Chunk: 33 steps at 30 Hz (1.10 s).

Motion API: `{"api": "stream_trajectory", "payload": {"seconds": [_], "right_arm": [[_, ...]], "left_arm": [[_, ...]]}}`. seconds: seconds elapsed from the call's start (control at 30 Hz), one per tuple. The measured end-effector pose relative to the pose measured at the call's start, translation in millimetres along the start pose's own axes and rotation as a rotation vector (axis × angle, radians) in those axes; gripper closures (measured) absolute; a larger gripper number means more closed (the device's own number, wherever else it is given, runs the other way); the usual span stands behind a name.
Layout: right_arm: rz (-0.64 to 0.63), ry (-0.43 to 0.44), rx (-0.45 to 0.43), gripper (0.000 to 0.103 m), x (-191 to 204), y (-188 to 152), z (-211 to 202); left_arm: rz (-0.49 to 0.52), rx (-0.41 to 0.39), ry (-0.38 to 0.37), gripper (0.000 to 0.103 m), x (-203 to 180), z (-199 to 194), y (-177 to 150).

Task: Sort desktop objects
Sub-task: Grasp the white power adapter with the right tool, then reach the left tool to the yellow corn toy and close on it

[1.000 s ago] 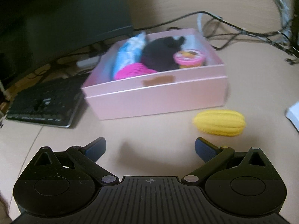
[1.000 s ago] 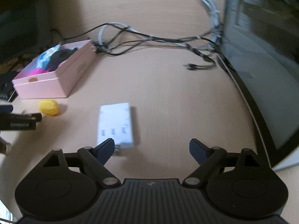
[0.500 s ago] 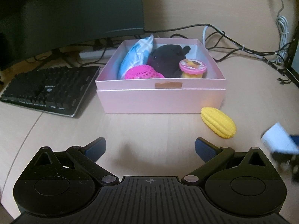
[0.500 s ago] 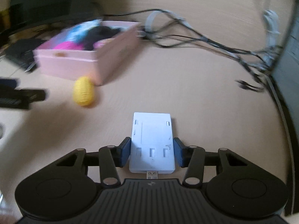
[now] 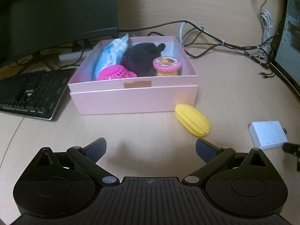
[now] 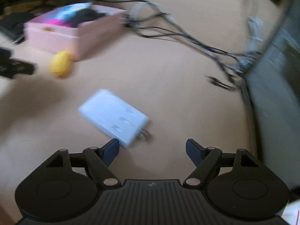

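Observation:
A pink box (image 5: 133, 98) on the desk holds a blue packet (image 5: 112, 54), a black plush (image 5: 142, 58), a pink mesh ball (image 5: 114, 72) and a pink-lidded cup (image 5: 167, 66). A yellow corn toy (image 5: 192, 120) lies in front of its right corner. A white adapter (image 5: 267, 135) lies to the right. My left gripper (image 5: 150, 149) is open and empty, close to the corn. In the blurred right wrist view my right gripper (image 6: 152, 150) is open, with the white adapter (image 6: 114, 117) lying on the desk just ahead of its left finger. The box (image 6: 75, 31) and corn (image 6: 60, 65) show far left.
A black keyboard (image 5: 31, 95) lies left of the box under a dark monitor (image 5: 56, 9). Tangled cables (image 5: 225, 45) run behind the box to the right. A second monitor's edge (image 6: 277, 78) bounds the right side.
The right gripper held the white adapter half a second ago; now it is open and the adapter lies on the desk, turned askew. The left gripper moved closer to the box and corn.

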State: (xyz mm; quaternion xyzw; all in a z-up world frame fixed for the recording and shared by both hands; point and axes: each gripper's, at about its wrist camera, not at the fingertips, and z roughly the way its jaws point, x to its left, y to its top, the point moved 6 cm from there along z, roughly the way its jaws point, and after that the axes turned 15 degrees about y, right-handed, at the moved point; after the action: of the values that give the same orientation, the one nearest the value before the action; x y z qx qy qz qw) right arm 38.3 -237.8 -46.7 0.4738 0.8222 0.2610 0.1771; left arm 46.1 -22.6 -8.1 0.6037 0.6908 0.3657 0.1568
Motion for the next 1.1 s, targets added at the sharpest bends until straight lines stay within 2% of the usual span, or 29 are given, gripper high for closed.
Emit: {"api": "stream_trajectory", "payload": {"seconds": [0.13,0.2,0.37,0.5,0.77,0.83,0.9,1.1], "right_arm": [[0.174,0.037,-0.068,0.012,-19.4,-3.3,-6.3],[0.231,0.061,-0.091,0.004,-20.4,-2.3,-5.6],[0.386,0.064,-0.189,0.000,-8.8,7.9,2.5],[0.400,0.081,-0.191,0.000,8.1,19.4,17.3],[0.361,0.055,-0.142,0.000,23.0,26.3,39.3],[0.336,0.037,-0.141,0.000,25.6,26.8,40.6],[0.334,0.039,-0.142,0.011,26.3,27.3,39.5],[0.283,0.018,-0.154,0.011,25.1,23.9,19.4]], "left_arm": [[0.007,0.000,-0.001,0.000,-2.5,-0.8,0.8],[0.007,-0.002,0.000,0.000,-2.4,-2.1,0.7],[-0.004,-0.014,0.000,0.000,5.5,-7.9,-2.8],[-0.029,-0.037,0.002,0.000,18.8,-13.9,-6.1],[-0.049,-0.048,-0.035,0.000,27.4,-15.6,-10.7],[-0.035,-0.052,-0.062,0.000,24.4,-15.3,-10.4],[-0.016,-0.057,-0.087,0.000,18.7,-14.2,-9.9],[0.089,-0.101,-0.211,0.000,-16.0,-5.3,0.2]]}}
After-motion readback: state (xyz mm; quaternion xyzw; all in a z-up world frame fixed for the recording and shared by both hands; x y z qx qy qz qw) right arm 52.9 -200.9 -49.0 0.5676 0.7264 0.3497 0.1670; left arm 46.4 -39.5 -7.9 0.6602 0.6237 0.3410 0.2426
